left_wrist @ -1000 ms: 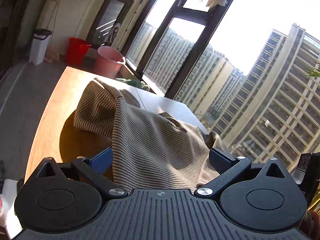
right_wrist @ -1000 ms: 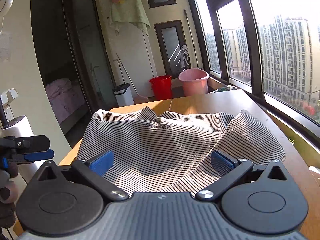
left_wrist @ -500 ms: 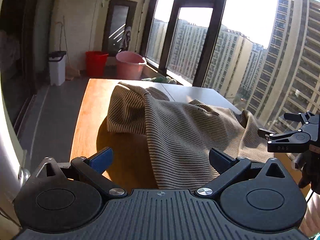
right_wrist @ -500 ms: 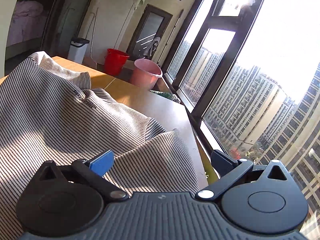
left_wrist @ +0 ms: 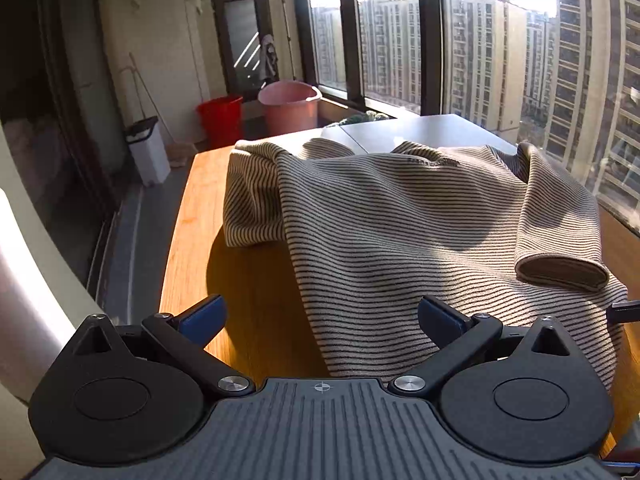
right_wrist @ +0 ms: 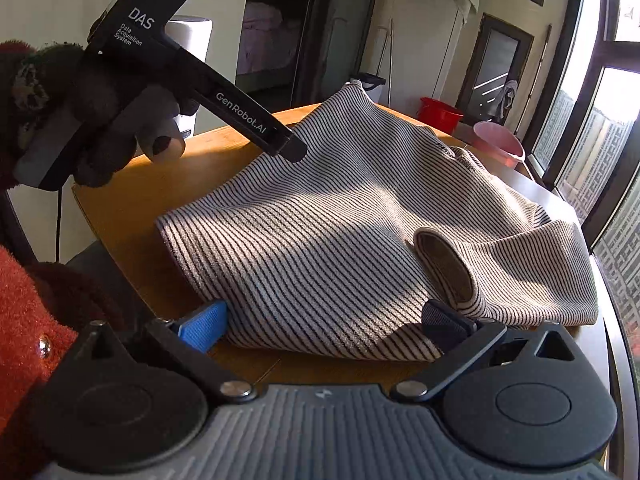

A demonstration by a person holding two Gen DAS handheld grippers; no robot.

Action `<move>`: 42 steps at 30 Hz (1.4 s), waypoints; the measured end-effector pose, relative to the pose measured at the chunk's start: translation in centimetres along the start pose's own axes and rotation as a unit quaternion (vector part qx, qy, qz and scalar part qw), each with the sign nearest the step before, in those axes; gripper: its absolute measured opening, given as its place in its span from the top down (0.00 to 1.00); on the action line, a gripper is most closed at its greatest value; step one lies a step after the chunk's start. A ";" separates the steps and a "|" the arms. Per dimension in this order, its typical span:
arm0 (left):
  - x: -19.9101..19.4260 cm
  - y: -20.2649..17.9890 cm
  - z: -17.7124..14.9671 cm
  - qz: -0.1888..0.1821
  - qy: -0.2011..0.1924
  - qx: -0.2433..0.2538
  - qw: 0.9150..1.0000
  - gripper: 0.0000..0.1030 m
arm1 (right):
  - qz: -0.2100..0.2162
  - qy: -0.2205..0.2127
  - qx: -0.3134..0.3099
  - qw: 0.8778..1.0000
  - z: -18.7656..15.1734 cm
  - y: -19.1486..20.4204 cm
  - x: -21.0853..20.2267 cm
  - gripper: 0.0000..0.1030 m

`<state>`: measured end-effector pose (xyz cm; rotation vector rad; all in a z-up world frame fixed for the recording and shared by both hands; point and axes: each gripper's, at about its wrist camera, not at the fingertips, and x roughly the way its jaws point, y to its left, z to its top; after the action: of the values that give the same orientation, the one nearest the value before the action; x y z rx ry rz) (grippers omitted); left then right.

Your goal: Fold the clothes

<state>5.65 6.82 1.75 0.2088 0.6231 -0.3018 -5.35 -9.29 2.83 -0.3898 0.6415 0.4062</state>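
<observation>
Striped top (right_wrist: 352,240) lies rumpled on the worktop (left_wrist: 240,280), long axis running away toward the window, near hem right between the right tool (right_wrist: 324,322)'s wide-open empty jaws, while the left tool (left_wrist: 320,316), open and empty too, hovers off its left edge.

L gripper (left_wrist: 320,316): jaws wide apart, nothing btwn the blue pads, held low & level. R gripper (right_wrist: 324,322): jaws also spread wide, nothing clamped, tilted down a bit. L hand (right_wrist: 92,120), dark glove, wraps the L gripper's handle; red fuzzy sleeve (right_wrist: 28,320) at R view's lower left.
</observation>
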 end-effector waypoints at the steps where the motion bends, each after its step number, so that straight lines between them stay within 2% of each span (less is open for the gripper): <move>1: -0.2 0.2 0.0 0.002 -0.002 -0.001 1.000 0.00 | -0.005 0.000 -0.011 1.000 0.3 0.5 0.4 0.00; 2: -0.5 0.5 0.0 0.005 -0.004 -0.003 1.000 0.00 | -0.009 -0.002 -0.023 1.000 0.6 0.9 0.7 0.00; 4: -1.1 1.3 -0.1 0.007 -0.009 -0.010 1.000 0.00 | -0.044 -0.006 -0.054 0.998 1.1 1.6 1.0 0.00; 6: -2.2 2.2 -0.4 -0.011 -0.020 -0.012 1.000 0.00 | -0.115 -0.022 -0.062 0.991 1.9 1.1 1.1 0.00; 8: -3.4 2.4 -1.0 -0.049 -0.035 0.007 0.998 0.00 | -0.162 -0.043 -0.015 0.986 3.0 -0.8 0.7 0.00; 10: -4.5 1.4 -1.8 -0.089 -0.047 0.052 0.994 0.00 | -0.175 -0.064 0.078 0.979 4.0 -3.8 -0.2 0.00; 12: -5.2 -0.2 -2.5 -0.124 -0.052 0.100 0.986 0.00 | -0.179 -0.071 0.122 0.974 4.4 -5.6 -0.4 0.00; 14: -4.7 -2.7 -2.9 -0.137 -0.044 0.142 0.979 0.00 | -0.178 -0.072 0.154 0.969 4.6 -7.2 -0.4 0.00; 17: -2.3 -6.4 -2.3 -0.090 -0.040 0.190 0.977 0.00 | -0.162 -0.064 0.177 0.969 4.3 -8.3 0.0 0.00; 20: -0.1 -7.7 0.3 -0.022 -0.070 0.207 0.976 0.00 | -0.161 -0.072 0.199 0.964 3.4 -9.2 -1.0 0.00; 22: 0.3 -6.6 2.9 0.013 -0.087 0.176 0.981 0.00 | -0.175 -0.083 0.204 0.960 2.8 -9.6 -2.1 0.00; 24: 0.3 -4.9 5.0 0.032 -0.097 0.137 0.985 0.00 | -0.203 -0.083 0.199 0.955 2.5 -9.8 -3.0 0.00; 27: 0.2 -2.6 7.0 0.062 -0.103 0.089 0.989 0.00 | -0.186 -0.074 0.187 0.962 2.0 -8.4 -2.2 0.00; 29: 0.4 -1.7 7.3 0.086 -0.101 0.071 0.989 0.00 | -0.171 -0.067 0.178 0.967 1.7 -7.3 -1.6 0.00; 32: 0.7 -1.0 6.8 0.094 -0.082 0.058 0.990 0.00 | -0.157 -0.059 0.165 0.972 1.5 -5.8 -0.2 0.00; 34: 0.0 -0.7 6.2 0.077 -0.073 0.056 0.993 0.00 | -0.178 -0.055 0.161 0.969 2.0 -5.5 1.5 0.00; 37: -1.9 0.0 5.7 0.015 -0.072 0.049 0.996 0.00 | -0.251 -0.053 0.178 0.950 2.6 -7.3 2.8 0.00; 40: -2.6 -0.7 6.2 -0.069 -0.057 0.026 0.996 0.00 | -0.256 -0.039 0.215 0.942 2.2 -9.8 2.6 0.00; 41: -2.1 -1.7 6.6 -0.084 -0.048 0.022 0.995 0.00 | -0.249 -0.034 0.227 0.941 2.0 -10.5 2.5 0.00; 42: -1.3 -2.9 6.9 -0.084 -0.040 0.028 0.995 0.00 | -0.241 -0.028 0.239 0.940 1.8 -11.1 2.5 0.00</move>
<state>7.41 2.39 7.68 0.1972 0.5549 -0.4879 2.63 -17.33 5.01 -0.0591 0.5447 -0.2086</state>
